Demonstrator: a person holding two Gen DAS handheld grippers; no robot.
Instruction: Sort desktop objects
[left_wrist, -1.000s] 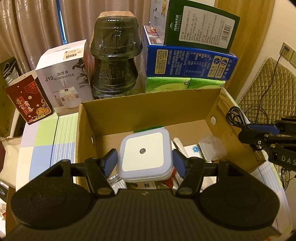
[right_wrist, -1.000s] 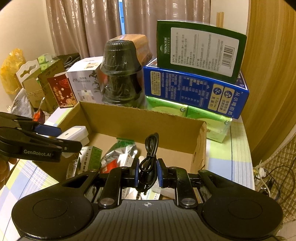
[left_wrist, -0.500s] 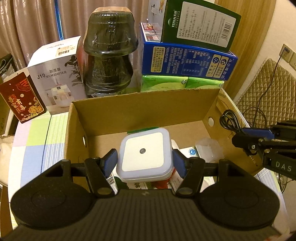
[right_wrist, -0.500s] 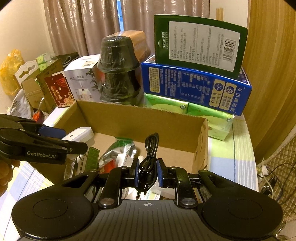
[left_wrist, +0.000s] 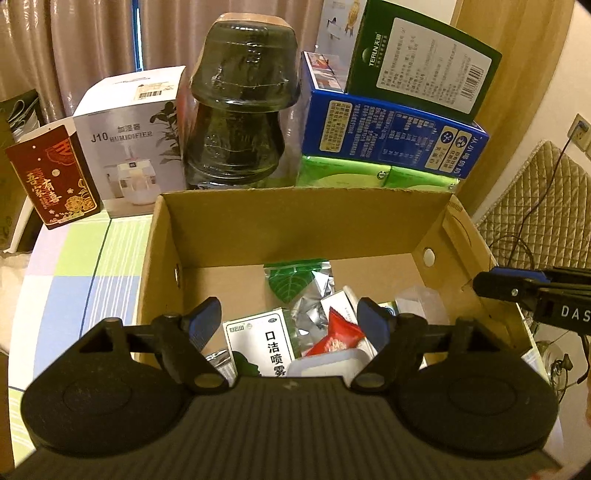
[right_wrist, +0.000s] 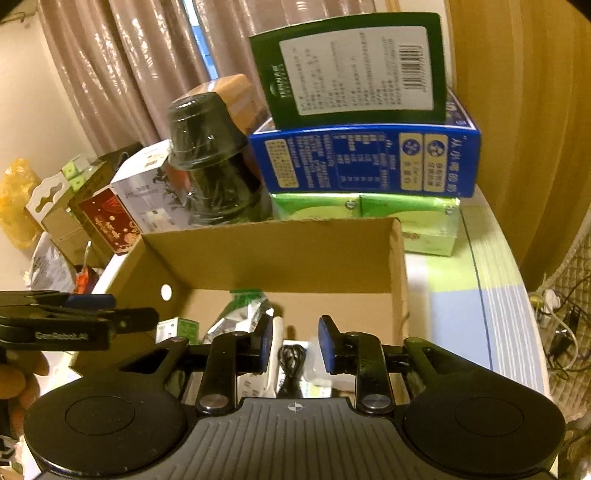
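Note:
An open cardboard box (left_wrist: 295, 195) sits on the table and holds several small packets. My left gripper (left_wrist: 290, 321) hovers over its near side. Its jaws are opening with nothing between the pads. The white square device (left_wrist: 325, 363) lies in the box just below them, beside a white spray carton (left_wrist: 258, 343) and a red packet (left_wrist: 336, 339). My right gripper (right_wrist: 295, 343) is above the box's (right_wrist: 266, 236) right part, jaws opening. The black coiled cable (right_wrist: 291, 356) lies in the box beneath it, free of the pads. Each gripper shows in the other's view: right (left_wrist: 517, 288), left (right_wrist: 74, 321).
Behind the box stand a white humidifier carton (left_wrist: 129, 140), a red card box (left_wrist: 51, 177), stacked dark bowls (left_wrist: 236, 122), and green (left_wrist: 421, 62) and blue (left_wrist: 391, 136) cartons on green packs. A quilted chair (left_wrist: 535, 206) stands right of the checked tablecloth (left_wrist: 74, 277).
The left jaws have spread and the white device has dropped from them into the box. The right jaws have parted and the black cable has fallen into the box. The right gripper rolled slightly.

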